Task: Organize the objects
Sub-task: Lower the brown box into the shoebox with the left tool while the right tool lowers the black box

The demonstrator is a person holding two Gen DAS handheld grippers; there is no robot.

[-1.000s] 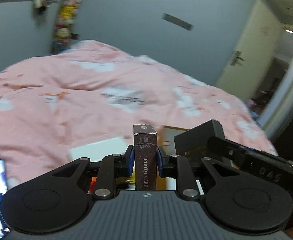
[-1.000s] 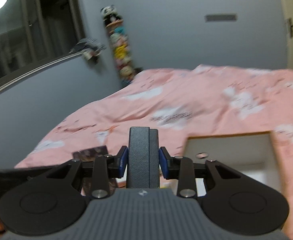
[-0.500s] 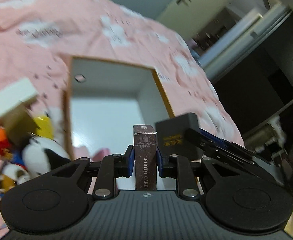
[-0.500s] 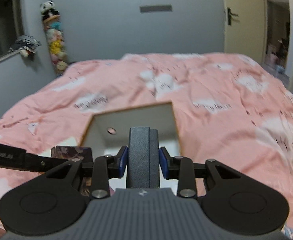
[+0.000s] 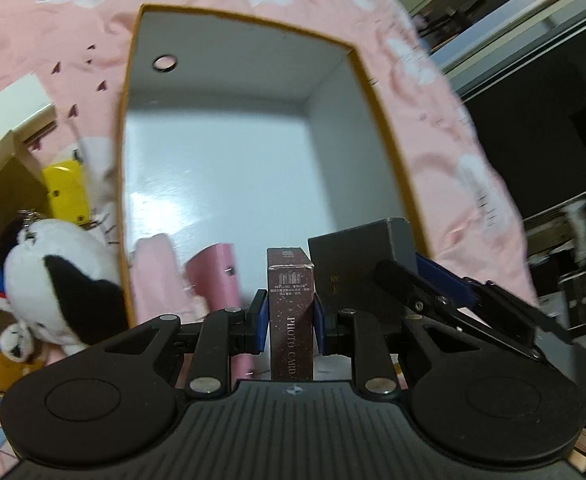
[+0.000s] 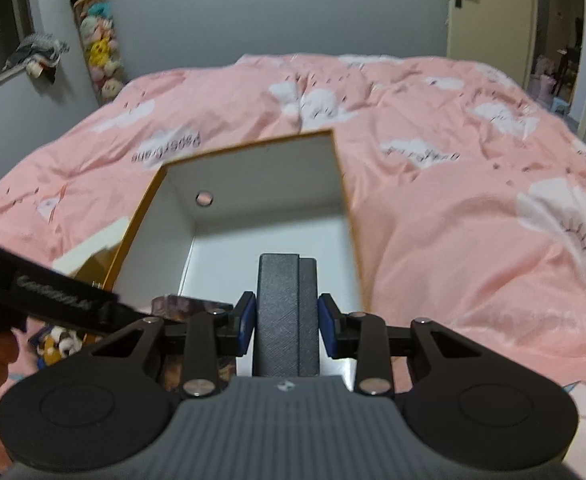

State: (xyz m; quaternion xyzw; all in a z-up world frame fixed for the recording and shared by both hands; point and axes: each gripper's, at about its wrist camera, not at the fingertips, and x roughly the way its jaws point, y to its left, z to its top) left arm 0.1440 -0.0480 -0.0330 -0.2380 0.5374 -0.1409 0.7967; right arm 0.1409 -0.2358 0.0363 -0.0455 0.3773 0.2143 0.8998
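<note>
My left gripper (image 5: 290,315) is shut on a dark maroon photo card box (image 5: 291,312), held upright over the near end of an open storage box (image 5: 133,92) with a white inside and orange rim. My right gripper (image 6: 287,319) is shut on a dark grey box (image 6: 287,312), also over the storage box (image 6: 343,184). In the left wrist view the grey box (image 5: 357,256) and right gripper show at right. Pink items (image 5: 217,276) lie in the storage box's near end.
The storage box lies on a bed with a pink cloud-print duvet (image 6: 453,184). Plush toys (image 5: 53,276), a yellow item (image 5: 67,192) and a white-lidded carton (image 5: 9,128) lie left of it. A door (image 6: 489,8) stands at far right.
Both grippers have swung from looking across the bed toward the open storage box and now hold their boxes over its near end. The left view has tipped downward into it.
</note>
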